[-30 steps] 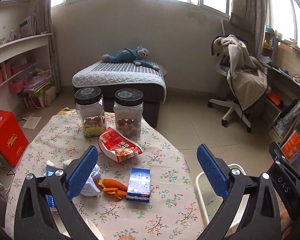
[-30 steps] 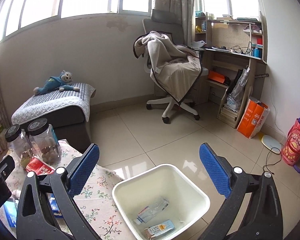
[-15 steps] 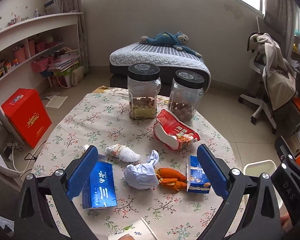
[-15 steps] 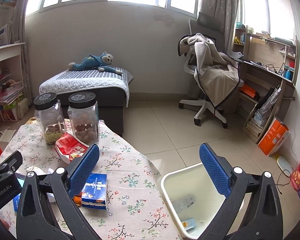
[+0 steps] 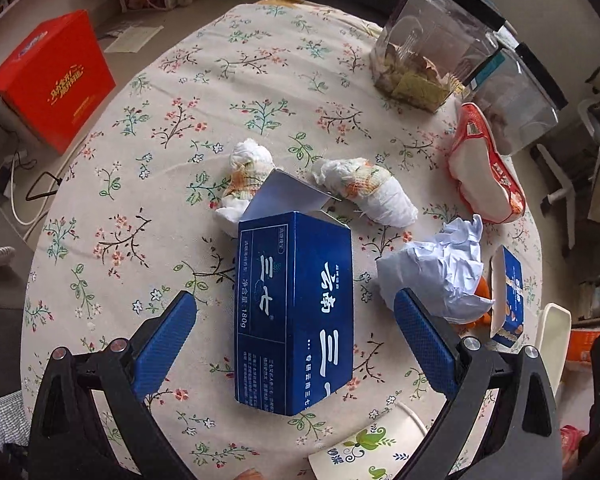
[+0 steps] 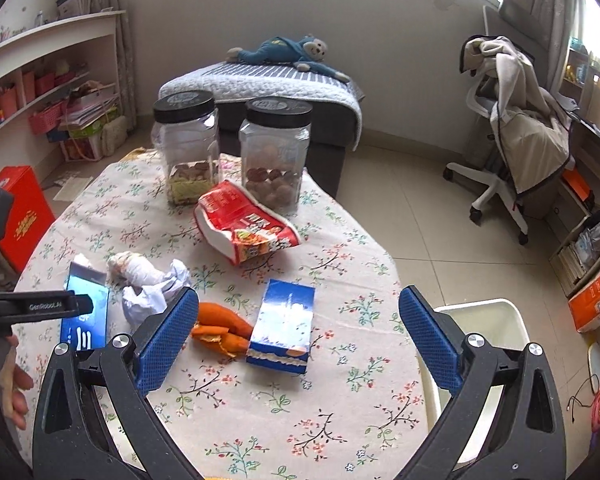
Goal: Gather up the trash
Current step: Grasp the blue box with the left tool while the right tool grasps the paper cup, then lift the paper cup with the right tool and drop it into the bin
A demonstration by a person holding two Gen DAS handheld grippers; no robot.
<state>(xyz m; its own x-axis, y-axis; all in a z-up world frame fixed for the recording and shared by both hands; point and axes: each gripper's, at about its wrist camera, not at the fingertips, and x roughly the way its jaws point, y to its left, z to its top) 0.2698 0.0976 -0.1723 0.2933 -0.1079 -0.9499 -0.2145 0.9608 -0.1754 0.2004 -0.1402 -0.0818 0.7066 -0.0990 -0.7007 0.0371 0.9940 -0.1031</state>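
Trash is what you are after, and your view of it has just changed a good deal: a second ago your left hand-held gripper (image 5: pixel 296 332) looked level across the room, and now it has tipped down over the desk (image 5: pixel 148 128) so that the dark blue carton (image 5: pixel 296 312) with its flap open lies squarely between the spread fingers, neither pad touching it. That suggests the carton is your next pick; close evenly on its long sides, since an empty carton will likely crush or twist if pinched at a corner. Your right hand-held gripper (image 6: pixel 298 340) has swung away from the white bin (image 6: pixel 488 324), which now sits at its right, beyond the desk edge; its fingers are also wide apart and hold nothing. Ahead of it lies the red snack bag (image 6: pixel 244 224), nearer in the small blue box (image 6: pixel 282 330), and against the left finger the orange peel (image 6: pixel 220 330). Ahead and to the right of the left hand-held gripper sits the crumpled white paper (image 5: pixel 440 268), and beyond the carton two stained tissue wads (image 5: pixel 364 196). The two jars (image 6: pixel 188 148) at the far side look like keepers, not rubbish. With this much on the cloth, the job is probably well short of done, and each piece must travel rightward to the bin.
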